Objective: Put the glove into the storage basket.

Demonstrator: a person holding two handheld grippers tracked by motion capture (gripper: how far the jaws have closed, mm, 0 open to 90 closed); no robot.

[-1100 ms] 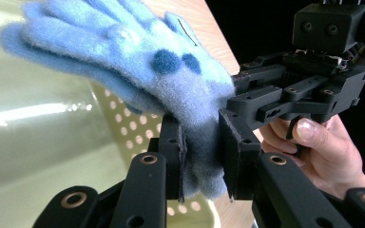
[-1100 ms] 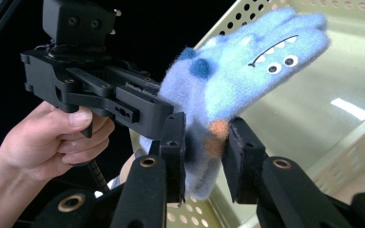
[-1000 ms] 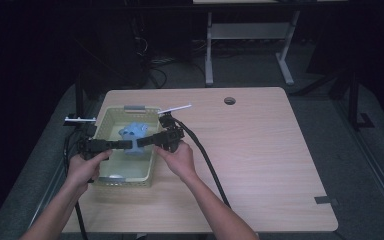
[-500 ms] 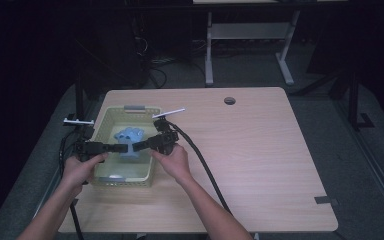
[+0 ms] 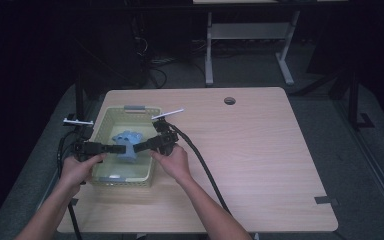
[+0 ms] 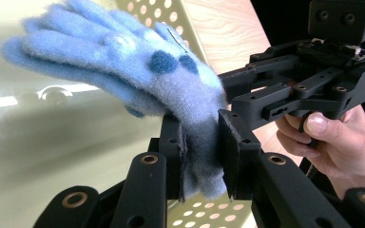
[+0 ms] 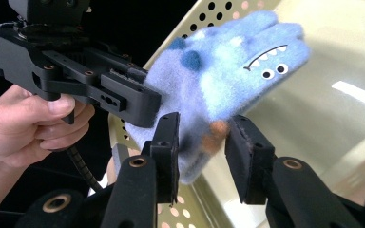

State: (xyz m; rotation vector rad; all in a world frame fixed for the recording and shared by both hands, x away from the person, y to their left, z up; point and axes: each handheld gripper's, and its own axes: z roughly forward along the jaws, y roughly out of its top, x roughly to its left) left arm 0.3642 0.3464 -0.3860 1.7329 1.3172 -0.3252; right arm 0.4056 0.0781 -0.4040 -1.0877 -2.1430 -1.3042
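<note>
A fuzzy blue glove point(image 5: 127, 144) with a monster face point(image 7: 266, 66) and dark blue spots hangs over a pale yellow perforated basket point(image 5: 105, 117). My left gripper point(image 5: 117, 148) comes in from the left and is shut on the glove's cuff point(image 6: 202, 142), with both pads pressed into the fleece. My right gripper point(image 5: 140, 146) faces it from the right. Its jaws point(image 7: 202, 142) have just been opening. The cuff edge still lies between them, against one pad point(image 7: 171, 142), with a gap at the other. The left gripper view shows the right gripper point(image 6: 233, 92) beside the glove point(image 6: 123, 61).
The basket stands at the left of a light wooden table point(image 5: 260, 150) with a cable hole point(image 5: 229, 100) at the back. Black cables point(image 5: 205, 170) trail from both grippers toward the near edge. A tape strip point(image 5: 326, 200) lies near the front right corner.
The two grippers and the glove have drifted slightly toward the near side of the basket.
</note>
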